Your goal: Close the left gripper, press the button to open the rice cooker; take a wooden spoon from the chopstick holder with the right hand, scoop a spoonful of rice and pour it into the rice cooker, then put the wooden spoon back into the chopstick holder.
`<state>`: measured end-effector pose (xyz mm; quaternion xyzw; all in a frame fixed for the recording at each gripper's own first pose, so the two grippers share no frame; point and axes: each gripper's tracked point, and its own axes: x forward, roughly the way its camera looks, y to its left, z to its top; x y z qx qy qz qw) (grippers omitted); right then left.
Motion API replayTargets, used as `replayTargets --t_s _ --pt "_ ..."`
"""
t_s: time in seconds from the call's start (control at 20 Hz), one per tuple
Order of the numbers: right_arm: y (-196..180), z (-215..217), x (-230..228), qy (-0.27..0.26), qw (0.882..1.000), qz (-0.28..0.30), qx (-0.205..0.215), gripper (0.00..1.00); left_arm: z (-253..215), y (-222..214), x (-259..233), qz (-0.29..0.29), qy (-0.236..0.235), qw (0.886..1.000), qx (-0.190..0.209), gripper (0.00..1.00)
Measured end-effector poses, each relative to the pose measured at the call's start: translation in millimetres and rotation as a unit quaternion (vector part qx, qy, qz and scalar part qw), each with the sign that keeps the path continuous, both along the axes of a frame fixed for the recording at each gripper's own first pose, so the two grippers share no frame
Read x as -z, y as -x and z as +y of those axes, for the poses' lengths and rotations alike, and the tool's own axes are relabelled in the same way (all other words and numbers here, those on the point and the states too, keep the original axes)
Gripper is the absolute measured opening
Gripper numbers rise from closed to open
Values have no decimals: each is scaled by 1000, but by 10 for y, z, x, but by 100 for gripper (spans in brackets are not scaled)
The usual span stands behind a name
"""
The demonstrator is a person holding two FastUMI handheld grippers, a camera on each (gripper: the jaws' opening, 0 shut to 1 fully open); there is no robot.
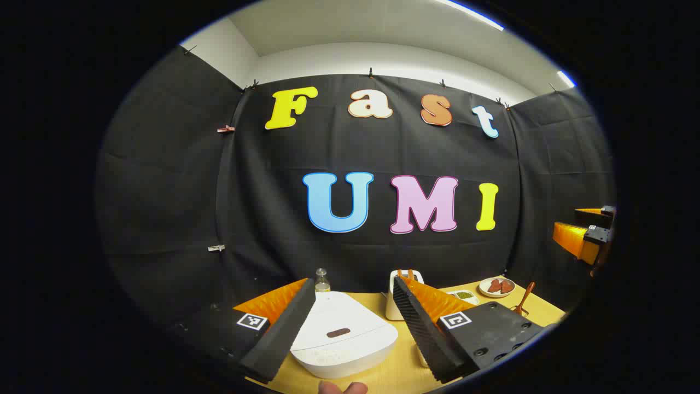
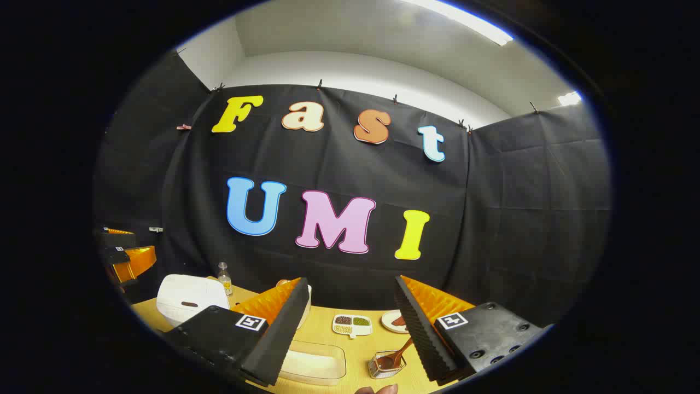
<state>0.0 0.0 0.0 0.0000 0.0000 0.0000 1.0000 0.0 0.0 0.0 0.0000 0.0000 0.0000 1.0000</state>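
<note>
The white rice cooker (image 1: 350, 350) sits shut on the wooden table, its brown oval button (image 1: 338, 332) on the lid. My left gripper (image 1: 354, 280) hangs open above and in front of it, nothing between its fingers. A white chopstick holder (image 1: 391, 306) with wooden handles poking out stands right of the cooker. A wooden spoon (image 2: 398, 354) leans in a small metal holder (image 2: 383, 368), below my open right gripper (image 2: 351, 280). Beside it lies a clear tub of rice (image 2: 317, 361). The cooker (image 2: 186, 301) is far left in the right gripper view.
A small bottle (image 1: 322, 280) stands behind the cooker. A divided dish of grains (image 2: 353, 324) and a plate of reddish pieces (image 1: 496, 286) sit near the back wall. The right gripper (image 1: 582, 224) hovers at far right and the left gripper (image 2: 126, 244) at far left.
</note>
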Motion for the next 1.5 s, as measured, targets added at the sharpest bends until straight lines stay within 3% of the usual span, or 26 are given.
replayTargets --t_s 0.95,1.05,1.1,1.2,1.25,1.35,1.5 --pt "-85 -48 64 0 1000 8 10 97 57 -109 -12 -3 -8 1000 2 99" --pt "-104 -53 71 0 1000 9 11 98 19 -153 -28 -7 -5 1000 18 98" --pt "-109 -51 80 2 1000 10 11 98 78 -153 -67 -14 -3 1000 12 66" --pt "-124 -71 113 5 1000 12 13 98 -17 -185 -19 -1 -2 999 49 2" --pt "-130 -66 117 4 1000 13 13 98 12 -251 47 14 -14 998 56 11" --pt "-158 -80 125 1 1000 14 16 98 84 -404 249 49 -33 995 75 8" --pt "-180 -98 163 6 1000 19 21 97 254 -682 624 117 -10 989 89 7"
